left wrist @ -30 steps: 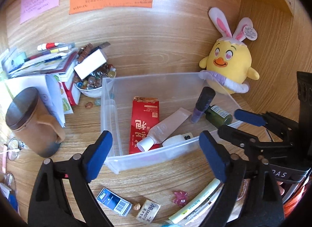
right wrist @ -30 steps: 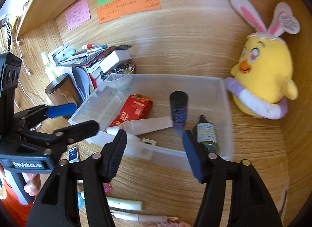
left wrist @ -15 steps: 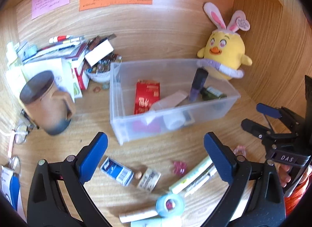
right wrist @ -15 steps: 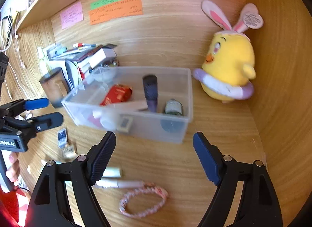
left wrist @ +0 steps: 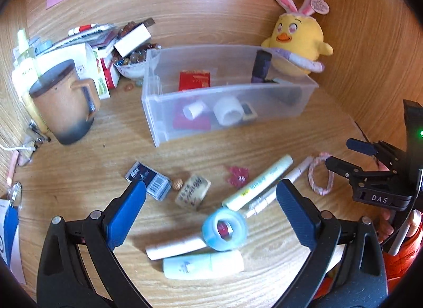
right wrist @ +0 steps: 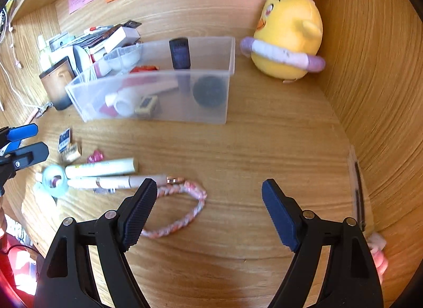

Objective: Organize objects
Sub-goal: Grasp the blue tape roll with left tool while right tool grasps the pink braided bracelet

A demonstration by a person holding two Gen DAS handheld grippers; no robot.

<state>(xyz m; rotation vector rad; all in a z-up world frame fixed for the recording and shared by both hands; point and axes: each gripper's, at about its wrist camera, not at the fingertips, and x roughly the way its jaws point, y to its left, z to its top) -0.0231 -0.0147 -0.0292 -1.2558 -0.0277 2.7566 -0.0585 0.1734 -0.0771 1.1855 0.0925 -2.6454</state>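
Observation:
A clear plastic bin (left wrist: 232, 122) (right wrist: 158, 112) on the wooden desk holds a red packet (left wrist: 194, 80), a white tube, a dark bottle (left wrist: 261, 69) and small items. In front of it lie a blue tape roll (left wrist: 224, 228), a pale green pen (left wrist: 259, 181), white tubes (left wrist: 203, 264), a pink hair clip (left wrist: 238, 175), a barcode box (left wrist: 148, 179) and a pink braided bracelet (right wrist: 182, 212). My left gripper (left wrist: 211, 207) is open and empty above the tape roll. My right gripper (right wrist: 208, 207) is open and empty just above the bracelet.
A yellow chick plush (left wrist: 296, 40) sits at the back right by the wooden side wall. A brown lidded mug (left wrist: 63, 101), stacked books and boxes (left wrist: 105, 51) and a bowl of beads (left wrist: 132, 62) stand at the back left.
Both grippers have pulled back from the bin toward the desk's front. More loose items in front of the bin have come into view. Both stay open.

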